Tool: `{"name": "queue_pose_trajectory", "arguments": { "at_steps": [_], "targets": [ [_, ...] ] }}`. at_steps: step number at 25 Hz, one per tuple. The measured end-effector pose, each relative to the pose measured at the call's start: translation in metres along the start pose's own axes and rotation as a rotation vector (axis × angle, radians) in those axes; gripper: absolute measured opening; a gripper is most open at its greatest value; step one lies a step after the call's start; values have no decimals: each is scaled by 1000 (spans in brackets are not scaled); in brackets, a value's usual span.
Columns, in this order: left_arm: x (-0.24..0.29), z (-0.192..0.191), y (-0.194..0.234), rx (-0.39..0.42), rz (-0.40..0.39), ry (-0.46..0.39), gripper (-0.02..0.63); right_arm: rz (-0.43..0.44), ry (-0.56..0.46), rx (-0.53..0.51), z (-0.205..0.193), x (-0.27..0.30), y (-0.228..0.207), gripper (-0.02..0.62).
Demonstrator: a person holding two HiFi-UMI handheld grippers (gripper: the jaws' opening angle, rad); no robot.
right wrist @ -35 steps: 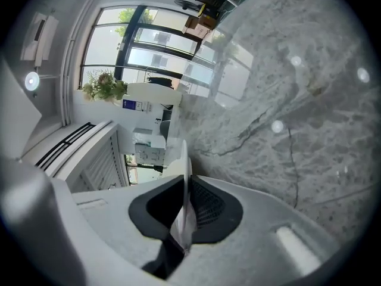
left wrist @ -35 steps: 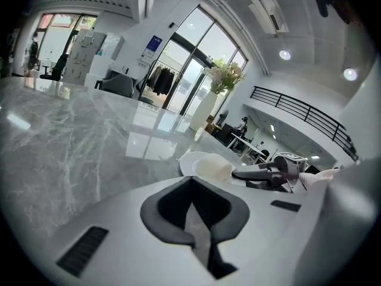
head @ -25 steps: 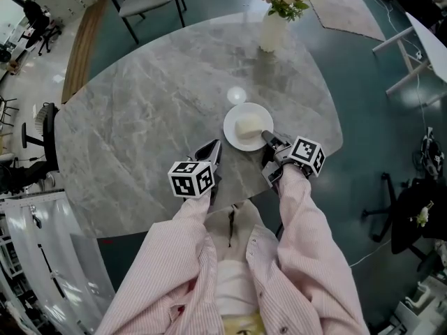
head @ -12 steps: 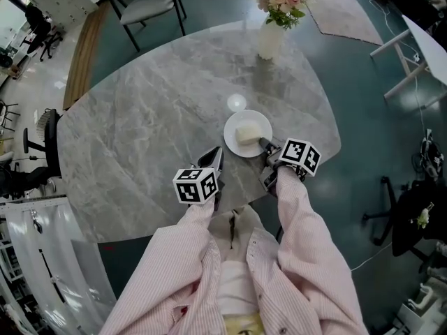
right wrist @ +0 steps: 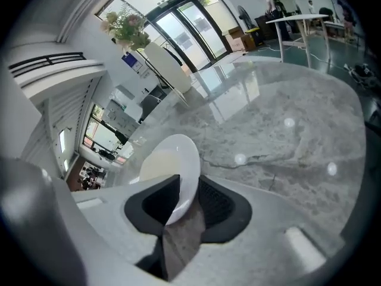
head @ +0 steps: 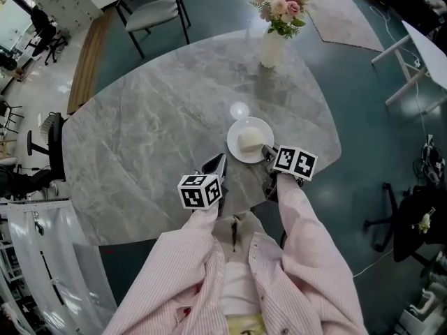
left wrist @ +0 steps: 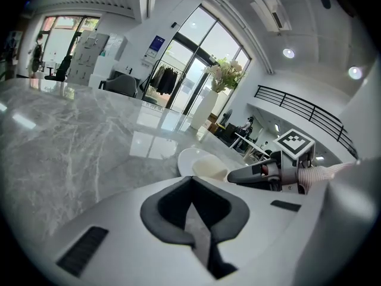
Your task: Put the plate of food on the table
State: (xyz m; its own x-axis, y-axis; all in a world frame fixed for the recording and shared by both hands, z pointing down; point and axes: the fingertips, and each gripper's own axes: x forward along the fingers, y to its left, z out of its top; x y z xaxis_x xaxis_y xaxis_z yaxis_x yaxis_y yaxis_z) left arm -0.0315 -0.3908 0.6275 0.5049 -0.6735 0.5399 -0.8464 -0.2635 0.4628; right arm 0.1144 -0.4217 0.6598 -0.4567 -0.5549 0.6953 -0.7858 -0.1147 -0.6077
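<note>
A white plate [head: 249, 139] carrying a pale block of food [head: 248, 142] is low over the grey marble table [head: 154, 131], near its front right. Whether it rests on the marble I cannot tell. My right gripper [head: 268, 151] is shut on the plate's near rim. In the right gripper view the rim [right wrist: 180, 170] stands between the jaws, with the food [right wrist: 156, 162] behind it. My left gripper [head: 219, 162] is shut with nothing in it, left of the plate and apart from it. The left gripper view has the plate [left wrist: 191, 161] ahead to the right.
A white vase of pink flowers [head: 273, 46] stands at the table's far side. A bright lamp reflection [head: 239, 110] lies just beyond the plate. A chair [head: 150, 5] is behind the table, and a white desk [head: 426, 40] is at far right. The table's edge curves close to my right gripper.
The right gripper stays shut on the plate at nearly the same spot on the table. The head view has shifted slightly. The left gripper has hardly moved.
</note>
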Motion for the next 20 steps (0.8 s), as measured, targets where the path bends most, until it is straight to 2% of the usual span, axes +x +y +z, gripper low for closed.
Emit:
{"name": "queue_pose_trajectory", "arguments": {
  "at_steps": [7, 12, 15, 20],
  "targets": [
    [-5, 4, -2, 9, 2, -14, -5, -66, -13, -47, -2, -5, -7, 83],
    [-9, 10, -6, 20, -9, -31, -5, -74, -21, -55, -1, -12, -9, 83],
    [-15, 16, -11, 38, -24, -48, -5, -63, -36, -92, 3, -20, -6, 80],
    [-31, 32, -22, 85, -52, -93, -5, -14, -84, -200, 10, -40, 10, 30]
  ]
}}
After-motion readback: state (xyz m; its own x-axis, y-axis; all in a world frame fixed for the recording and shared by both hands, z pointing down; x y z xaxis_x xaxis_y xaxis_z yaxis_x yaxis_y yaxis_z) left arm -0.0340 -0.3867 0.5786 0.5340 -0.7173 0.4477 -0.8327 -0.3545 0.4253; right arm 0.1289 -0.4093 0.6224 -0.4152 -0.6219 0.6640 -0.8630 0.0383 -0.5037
